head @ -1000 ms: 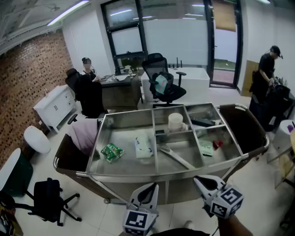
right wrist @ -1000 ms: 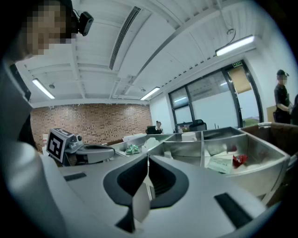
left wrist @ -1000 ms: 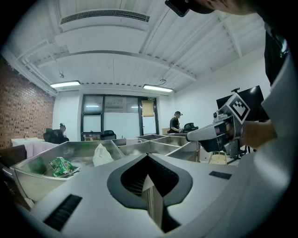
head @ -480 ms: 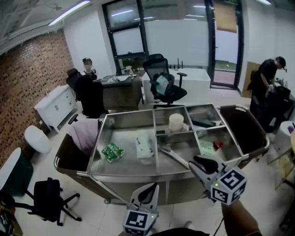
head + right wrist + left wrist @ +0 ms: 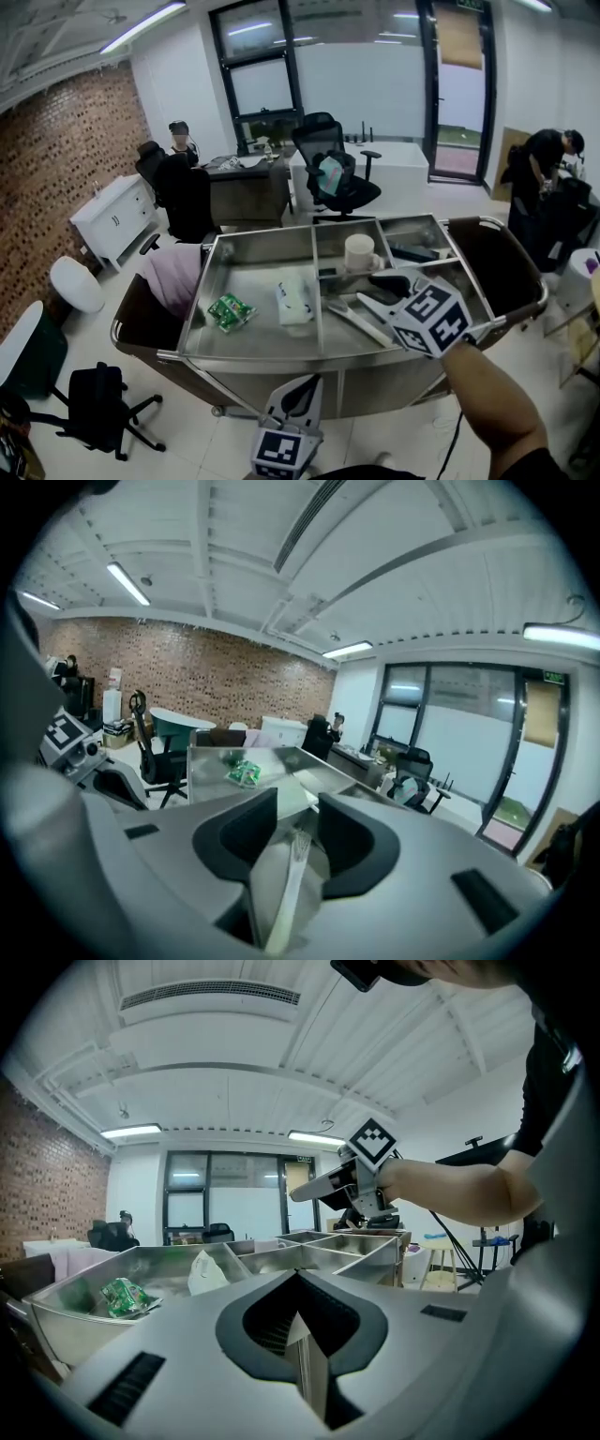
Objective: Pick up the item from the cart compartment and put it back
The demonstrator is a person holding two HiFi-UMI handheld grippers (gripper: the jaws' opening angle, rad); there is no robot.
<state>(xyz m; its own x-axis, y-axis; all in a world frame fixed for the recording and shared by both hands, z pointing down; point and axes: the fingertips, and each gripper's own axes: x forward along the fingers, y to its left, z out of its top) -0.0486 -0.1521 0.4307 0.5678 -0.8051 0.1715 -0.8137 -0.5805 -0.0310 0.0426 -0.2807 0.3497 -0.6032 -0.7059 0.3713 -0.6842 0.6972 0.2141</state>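
Right gripper [image 5: 368,289] is out over the cart [image 5: 262,359], jaws released and just been opening, nothing pinched. Its own view looks down through the gap at the white fork [image 5: 370,328], and the pads are clear of it. Left gripper [image 5: 300,389] sits low, just off the cart's near rim, jaws clenched together on nothing.

The cart is brushed stainless steel, a shallow rectangle cut by thin dividers into one wide left bay and smaller bays to the right. In the left bay there's a soft white tissue pack [image 5: 293,302] beside the divider, and a crinkly green packet [image 5: 228,310] nearer the cart's left end. A smooth white cup [image 5: 357,251] stands in the back middle bay.

The fork, long and slim, lies slantwise on the floor of the front middle bay, partly under the right gripper. That gripper's marker cube [image 5: 429,317] blocks most of the front right bay. A flat black thing [image 5: 412,253] in the back right bay is too small to name.
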